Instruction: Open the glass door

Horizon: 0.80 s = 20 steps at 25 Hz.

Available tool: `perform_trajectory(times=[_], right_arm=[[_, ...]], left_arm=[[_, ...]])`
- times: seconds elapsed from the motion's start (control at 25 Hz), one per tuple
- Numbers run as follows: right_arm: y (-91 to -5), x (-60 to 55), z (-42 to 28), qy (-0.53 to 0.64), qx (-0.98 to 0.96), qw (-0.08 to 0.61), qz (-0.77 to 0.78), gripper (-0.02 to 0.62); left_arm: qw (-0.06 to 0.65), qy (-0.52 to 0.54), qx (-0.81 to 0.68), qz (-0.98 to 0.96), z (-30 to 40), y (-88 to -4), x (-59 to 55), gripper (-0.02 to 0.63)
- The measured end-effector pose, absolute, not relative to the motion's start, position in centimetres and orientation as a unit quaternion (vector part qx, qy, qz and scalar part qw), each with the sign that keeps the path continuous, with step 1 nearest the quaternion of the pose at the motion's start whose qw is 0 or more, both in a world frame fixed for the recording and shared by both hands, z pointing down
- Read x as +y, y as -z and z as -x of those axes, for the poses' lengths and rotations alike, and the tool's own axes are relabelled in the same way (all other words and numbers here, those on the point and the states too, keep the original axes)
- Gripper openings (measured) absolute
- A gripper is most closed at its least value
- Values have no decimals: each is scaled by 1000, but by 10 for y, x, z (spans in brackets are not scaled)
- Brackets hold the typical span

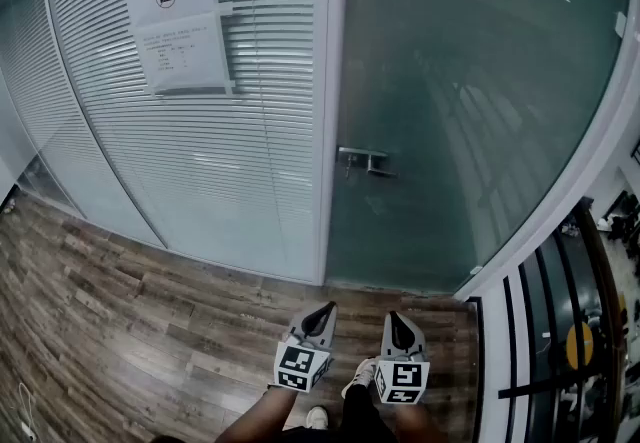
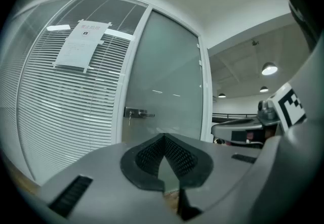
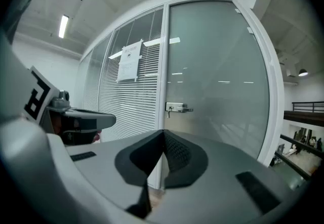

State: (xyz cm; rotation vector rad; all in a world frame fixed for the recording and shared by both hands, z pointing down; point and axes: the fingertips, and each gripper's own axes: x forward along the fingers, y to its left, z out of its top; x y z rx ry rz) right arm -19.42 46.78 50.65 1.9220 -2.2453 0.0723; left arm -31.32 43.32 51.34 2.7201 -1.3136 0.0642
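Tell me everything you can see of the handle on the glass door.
The handle is a silvery, metal-looking lever on a small rectangular plate. It is fixed at the left edge of the frosted glass door, right beside the white frame, about halfway up. The lever lies level and points toward the door's middle. A small piece, perhaps a key, hangs below the plate. Nothing touches the handle, and the door looks closed.
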Motion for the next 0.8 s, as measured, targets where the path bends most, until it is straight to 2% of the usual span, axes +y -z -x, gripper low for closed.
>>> perform_trajectory(times=[0.24, 0.44, 0.8], right_arm=[[-512, 416, 180, -25, -764, 94, -637, 15], [-510, 347, 162, -6, -774, 99, -625, 15], [-493, 224, 134, 33, -803, 126, -581, 15]], left_arm=[[58, -39, -441, -895, 302, -517, 390, -3], [28, -41, -458, -888, 280, -515, 328, -3], [48, -44, -478, -876, 240, -521, 219, -3]])
